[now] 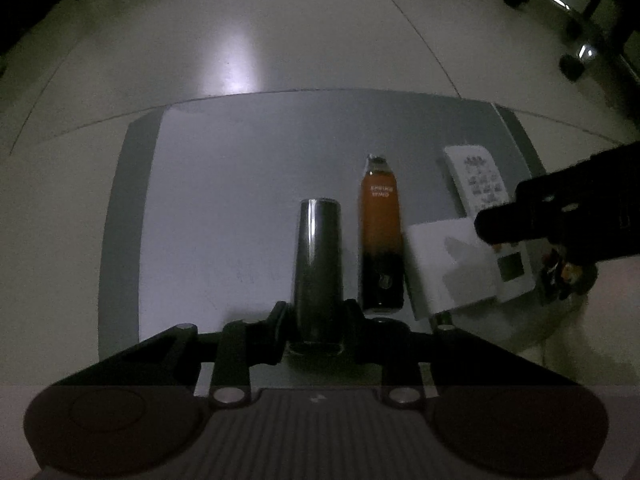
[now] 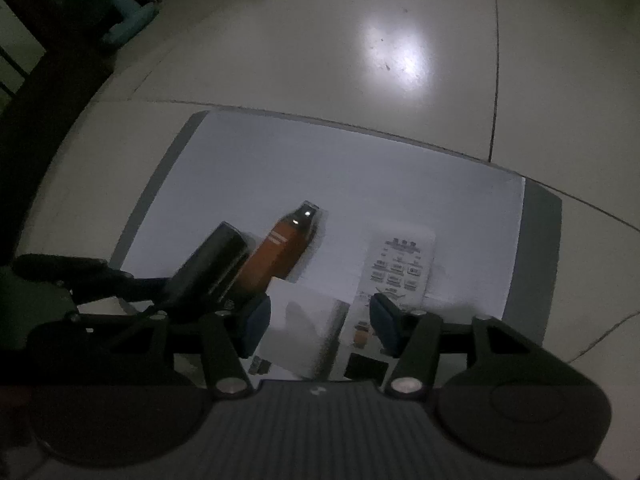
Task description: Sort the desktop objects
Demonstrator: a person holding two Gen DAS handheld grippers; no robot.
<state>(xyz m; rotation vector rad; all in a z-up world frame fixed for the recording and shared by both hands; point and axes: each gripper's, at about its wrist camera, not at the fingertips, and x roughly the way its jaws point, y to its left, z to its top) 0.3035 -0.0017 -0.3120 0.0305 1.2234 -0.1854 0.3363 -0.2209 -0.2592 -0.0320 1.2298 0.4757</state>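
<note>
Beside orange bottle (image 1: pixel 379 236), white box (image 1: pixel 452 268)

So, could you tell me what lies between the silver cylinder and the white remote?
The orange-and-black bottle lies between the silver cylinder and the white remote, clearest in the left wrist view.

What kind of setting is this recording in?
Probably a dim indoor room set up for recording: a small low table on a glossy tiled floor, with chair or stand legs at the edge.
</note>
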